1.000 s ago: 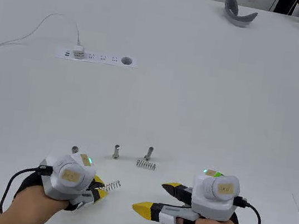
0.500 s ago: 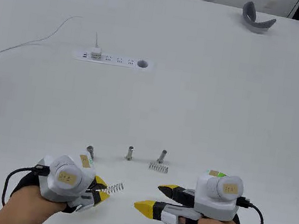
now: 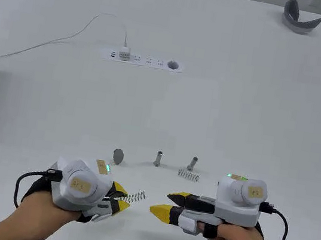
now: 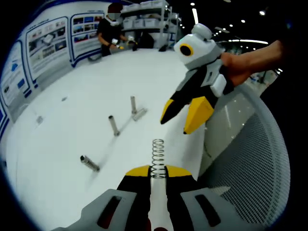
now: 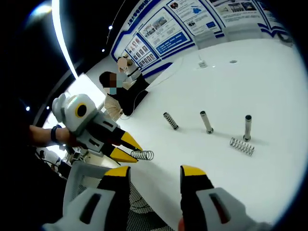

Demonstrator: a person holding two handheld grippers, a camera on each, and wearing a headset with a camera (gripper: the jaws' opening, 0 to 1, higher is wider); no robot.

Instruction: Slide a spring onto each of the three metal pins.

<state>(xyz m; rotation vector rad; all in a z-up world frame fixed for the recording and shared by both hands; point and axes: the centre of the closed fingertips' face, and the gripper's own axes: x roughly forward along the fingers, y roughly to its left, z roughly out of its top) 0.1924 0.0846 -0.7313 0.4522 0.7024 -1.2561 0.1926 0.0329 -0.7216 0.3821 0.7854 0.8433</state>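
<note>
The left gripper is clamped on one end of a small coiled steel spring, near the white desk's near edge. The right gripper stands parted and empty. Three short grey metal pins are set just beyond; a second steel spring lies beside the right-hand pin. Align spring bore with pin axis, lower slowly, release once seated.

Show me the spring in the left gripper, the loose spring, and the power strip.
held spring (image 4: 157, 153), left gripper view, middle coils.
loose spring (image 3: 188, 175), head view, its middle.
power strip (image 3: 156, 62), head view, top face.
</note>
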